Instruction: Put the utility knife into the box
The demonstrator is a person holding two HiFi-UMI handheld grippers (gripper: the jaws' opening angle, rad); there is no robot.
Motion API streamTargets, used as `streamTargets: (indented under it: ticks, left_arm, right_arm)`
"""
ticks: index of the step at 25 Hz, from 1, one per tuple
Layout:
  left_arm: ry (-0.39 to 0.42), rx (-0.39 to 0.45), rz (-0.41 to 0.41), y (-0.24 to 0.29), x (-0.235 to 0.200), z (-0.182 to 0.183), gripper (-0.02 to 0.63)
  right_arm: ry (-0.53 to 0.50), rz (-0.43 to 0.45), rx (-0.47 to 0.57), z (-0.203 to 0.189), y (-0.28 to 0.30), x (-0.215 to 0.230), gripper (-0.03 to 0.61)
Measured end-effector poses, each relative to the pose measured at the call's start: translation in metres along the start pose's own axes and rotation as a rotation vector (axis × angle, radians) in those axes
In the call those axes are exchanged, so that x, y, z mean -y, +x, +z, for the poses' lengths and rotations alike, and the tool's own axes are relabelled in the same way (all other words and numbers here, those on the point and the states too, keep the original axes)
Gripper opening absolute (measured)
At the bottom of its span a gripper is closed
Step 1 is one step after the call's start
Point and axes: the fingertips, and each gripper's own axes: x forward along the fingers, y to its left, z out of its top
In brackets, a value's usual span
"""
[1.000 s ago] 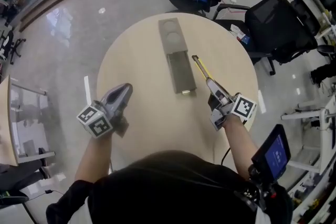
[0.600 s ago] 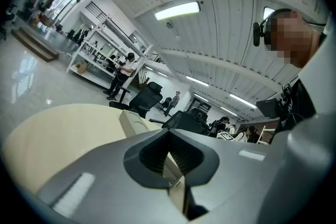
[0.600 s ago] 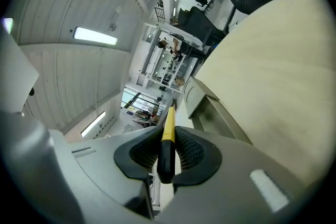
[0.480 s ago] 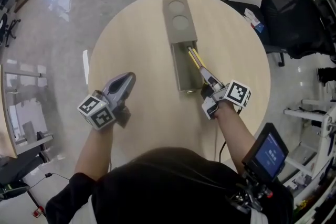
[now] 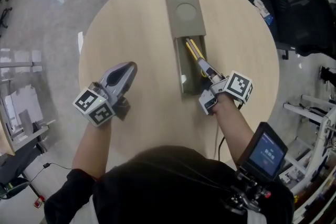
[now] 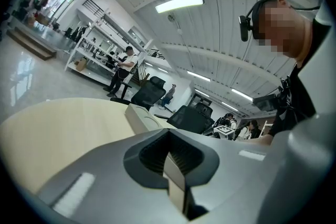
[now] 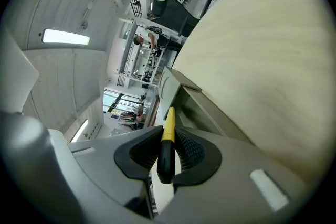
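Note:
A long olive-grey box lies in the middle of the round table, its lid with two round dents slid back and its tray open. My right gripper is shut on the black rear end of a yellow and black utility knife. The knife's yellow front end points into the open tray. In the right gripper view the knife sits pinched between the ribbed pads, with the box just ahead. My left gripper rests on the table left of the box, shut and empty; in its own view my left gripper points towards the box.
The pale wooden table has bare top around the box. Black office chairs stand beyond its far right edge. A small screen hangs at the person's right side. People and shelves are in the background of the room.
My right gripper has carried the knife leftwards from the table beside the box to over the open tray. The head camera has tilted, so the table sits higher in view. The left gripper stayed put.

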Motion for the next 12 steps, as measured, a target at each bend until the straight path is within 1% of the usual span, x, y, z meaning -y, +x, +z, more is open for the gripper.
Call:
streamTargets:
  ticks: [7,12]
  left_arm:
    - [-0.020,0.001,0.003,0.008,-0.019,-0.008,-0.003]
    - [-0.022,0.003,-0.005,0.014,-0.024,-0.009,-0.003]
  right_arm:
    - [0.029,-0.035,-0.019,0.000,0.023,0.013,0.087]
    - [0.034,-0.035,-0.023,0.003,0.037,0.015,0.087]
